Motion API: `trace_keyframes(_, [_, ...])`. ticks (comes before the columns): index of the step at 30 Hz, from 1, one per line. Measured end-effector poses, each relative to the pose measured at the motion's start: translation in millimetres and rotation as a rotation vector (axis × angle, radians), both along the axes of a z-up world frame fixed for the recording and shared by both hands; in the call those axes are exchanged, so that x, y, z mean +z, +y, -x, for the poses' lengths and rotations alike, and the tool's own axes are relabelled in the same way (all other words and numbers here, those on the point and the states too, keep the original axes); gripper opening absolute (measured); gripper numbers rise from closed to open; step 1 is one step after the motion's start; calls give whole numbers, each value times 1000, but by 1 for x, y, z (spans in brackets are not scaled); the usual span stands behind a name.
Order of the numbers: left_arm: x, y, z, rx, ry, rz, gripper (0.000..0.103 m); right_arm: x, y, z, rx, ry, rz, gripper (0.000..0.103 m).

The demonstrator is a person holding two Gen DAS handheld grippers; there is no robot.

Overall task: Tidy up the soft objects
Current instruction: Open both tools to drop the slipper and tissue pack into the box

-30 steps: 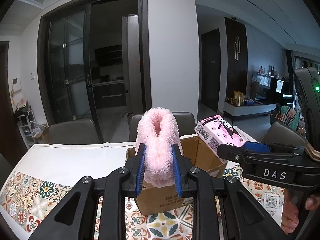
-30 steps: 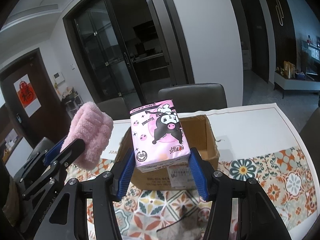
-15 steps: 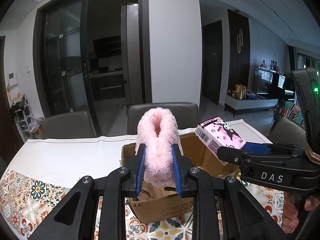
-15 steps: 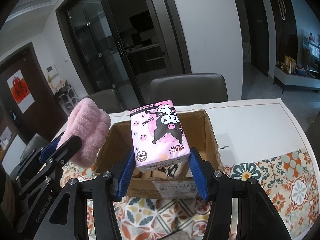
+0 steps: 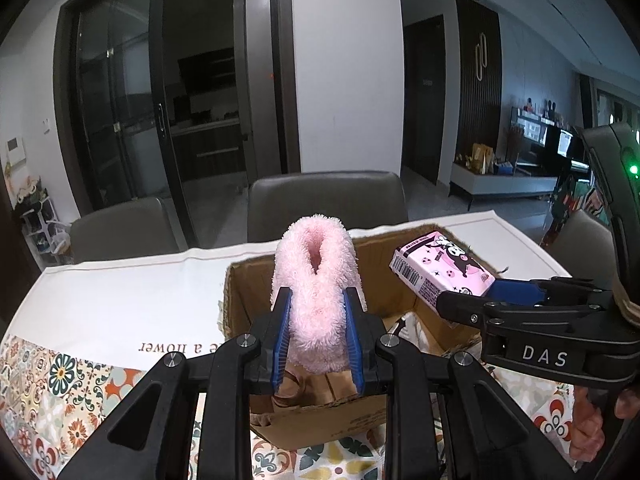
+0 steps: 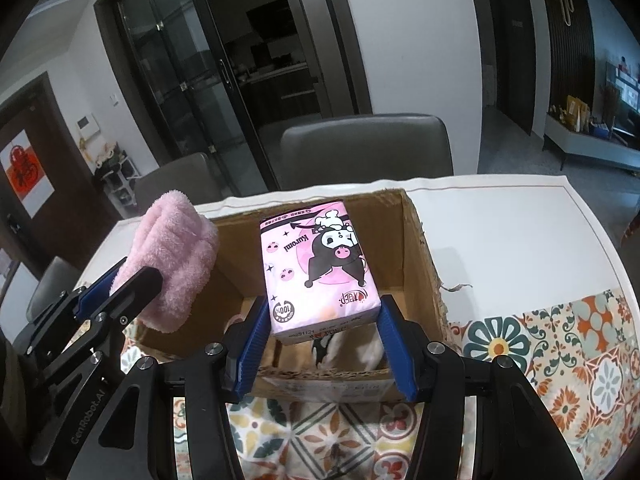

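Observation:
My left gripper (image 5: 317, 334) is shut on a fluffy pink towel roll (image 5: 316, 280), held upright over the open cardboard box (image 5: 240, 300). In the right wrist view the same pink towel roll (image 6: 176, 256) hangs over the box's left side. My right gripper (image 6: 322, 338) is shut on a pink tissue pack (image 6: 316, 272) with a cartoon figure, above the cardboard box (image 6: 420, 256). From the left wrist view the tissue pack (image 5: 440, 276) sits over the box's right half. A black-and-white soft item (image 6: 344, 346) lies inside the box, mostly hidden.
The box stands on a table with a white and patterned cloth (image 6: 520, 248). Grey chairs (image 5: 324, 200) line the far edge. A person's hand (image 5: 592, 428) grips the right tool at the lower right. Dark glass doors stand behind.
Both grippers have come forward and down over the box, each holding its item. The box now looks larger and its inside shows.

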State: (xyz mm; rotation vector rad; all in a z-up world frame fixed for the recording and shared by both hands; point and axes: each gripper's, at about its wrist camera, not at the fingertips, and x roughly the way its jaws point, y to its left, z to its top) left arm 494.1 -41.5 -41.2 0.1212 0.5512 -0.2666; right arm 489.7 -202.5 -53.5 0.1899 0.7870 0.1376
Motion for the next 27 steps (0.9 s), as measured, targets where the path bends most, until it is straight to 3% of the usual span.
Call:
trace_keyframes(7, [-8, -2, -5, 2, 23, -13, 31, -14, -1, -10, 10, 40, 2, 56])
trace_keyframes(13, [-4, 2, -5, 1, 20, -17, 43, -12, -1, -11, 4, 29, 20, 57])
trace_keyframes(27, [28, 12, 40, 33, -18, 2, 44, 11, 1, 25, -8, 17, -11, 57])
